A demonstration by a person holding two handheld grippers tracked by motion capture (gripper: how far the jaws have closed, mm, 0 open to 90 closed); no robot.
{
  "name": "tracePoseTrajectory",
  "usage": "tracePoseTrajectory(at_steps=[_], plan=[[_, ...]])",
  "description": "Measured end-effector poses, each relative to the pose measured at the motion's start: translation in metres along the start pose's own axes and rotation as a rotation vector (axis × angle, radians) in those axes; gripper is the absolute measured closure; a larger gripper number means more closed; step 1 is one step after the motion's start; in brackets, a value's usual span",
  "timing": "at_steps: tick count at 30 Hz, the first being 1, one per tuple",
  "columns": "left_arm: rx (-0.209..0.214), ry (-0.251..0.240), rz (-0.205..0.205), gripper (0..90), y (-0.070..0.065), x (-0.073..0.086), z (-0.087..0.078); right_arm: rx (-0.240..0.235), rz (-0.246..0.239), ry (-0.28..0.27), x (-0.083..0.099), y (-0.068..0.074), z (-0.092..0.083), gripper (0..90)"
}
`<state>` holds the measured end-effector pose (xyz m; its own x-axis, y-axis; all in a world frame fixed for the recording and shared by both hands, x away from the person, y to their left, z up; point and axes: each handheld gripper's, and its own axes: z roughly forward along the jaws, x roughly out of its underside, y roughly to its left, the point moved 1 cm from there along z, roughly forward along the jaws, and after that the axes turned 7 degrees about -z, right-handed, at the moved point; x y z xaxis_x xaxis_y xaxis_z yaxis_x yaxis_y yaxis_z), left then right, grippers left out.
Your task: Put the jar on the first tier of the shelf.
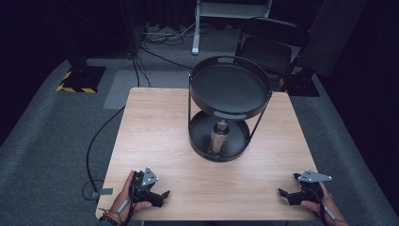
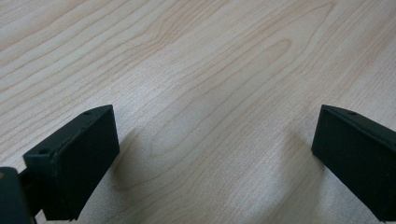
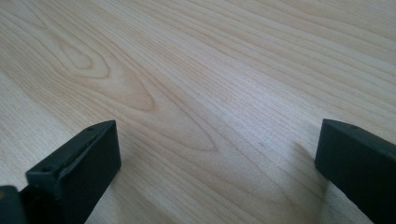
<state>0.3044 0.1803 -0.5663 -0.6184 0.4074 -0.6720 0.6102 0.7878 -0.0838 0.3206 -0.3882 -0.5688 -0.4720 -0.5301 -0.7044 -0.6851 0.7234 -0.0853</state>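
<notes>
A black two-tier round rack stands at the middle-back of the wooden table. A small jar-like bottle stands on its lower tray, under the upper tray. My left gripper rests near the table's front left, held by a hand, jaws wide apart with bare wood between them. My right gripper rests at the front right, also open over bare wood. Both are well short of the rack.
A black folding chair stands behind the table. Cables lie on the grey carpet at the back and a cable trails left of the table. A weighted stand base with yellow stripes sits at the back left.
</notes>
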Motion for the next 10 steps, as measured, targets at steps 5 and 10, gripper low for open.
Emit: tracePoseTrajectory(at_steps=[5, 10], plan=[[0.003, 0.003, 0.002, 0.0, 0.0003, -0.0004, 0.0003, -0.001, -0.001, 0.000, 0.0001, 0.0001, -0.0001, 0.0], [0.004, 0.003, 0.004, 0.0, 0.0005, -0.0007, 0.0005, -0.001, -0.001, 0.000, 0.0003, 0.0002, -0.0003, 0.0]])
